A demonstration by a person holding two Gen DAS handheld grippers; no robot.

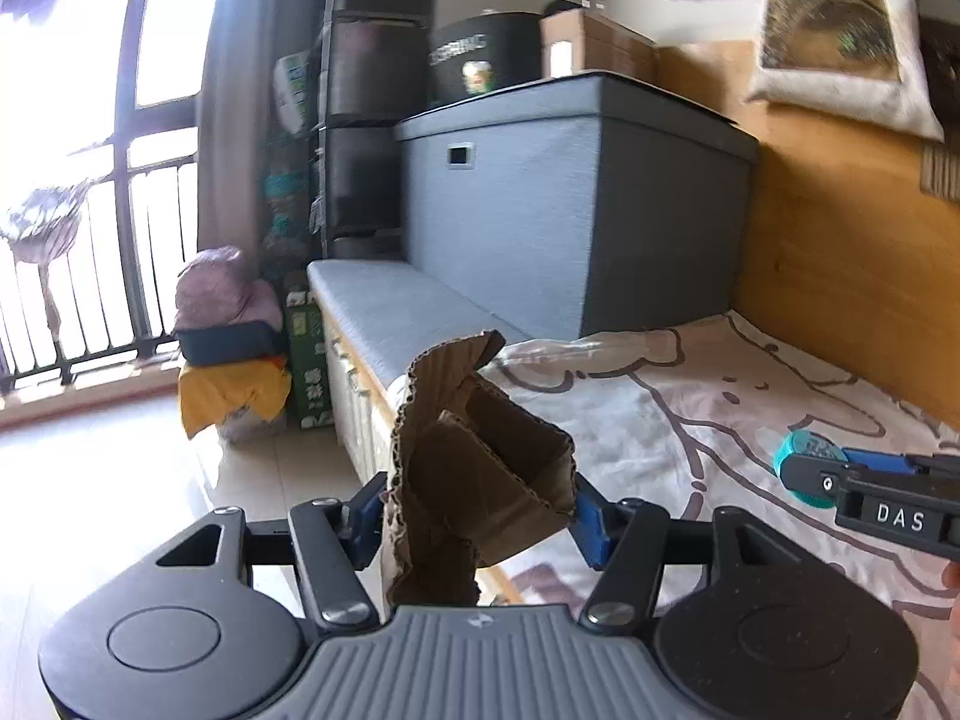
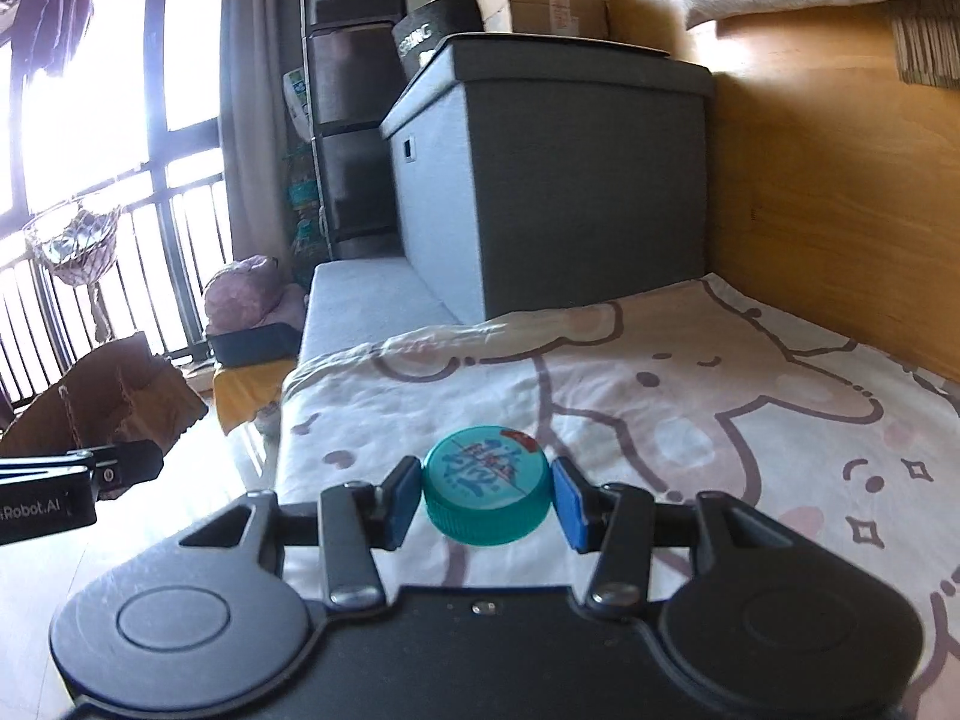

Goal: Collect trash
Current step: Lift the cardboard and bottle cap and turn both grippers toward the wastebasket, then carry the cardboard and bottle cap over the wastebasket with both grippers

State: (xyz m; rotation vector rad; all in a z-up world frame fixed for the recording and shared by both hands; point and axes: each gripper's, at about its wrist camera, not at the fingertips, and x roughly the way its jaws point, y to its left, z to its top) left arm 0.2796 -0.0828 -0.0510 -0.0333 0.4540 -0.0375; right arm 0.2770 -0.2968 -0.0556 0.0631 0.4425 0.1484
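In the left wrist view, the left tongs [image 1: 480, 516] sit at lower centre, their blue pads [image 1: 591, 525] closed on a crumpled piece of brown corrugated cardboard [image 1: 480, 456] that rises above them, over the edge of the bed with its pale cartoon-print blanket [image 1: 690, 408]. At the right edge the right tongs [image 1: 840, 471] reach in, holding a round teal plastic bottle cap [image 1: 807, 450]. A tall grey fabric storage box [image 1: 570, 198] stands at upper centre. In the right wrist view, the right tongs [image 2: 487, 495] at lower centre pinch the teal cap [image 2: 487, 483] between both blue pads, above the blanket [image 2: 690, 372]. At the left edge, the cardboard [image 2: 114, 396] shows above the left tongs' black finger [image 2: 120, 468].
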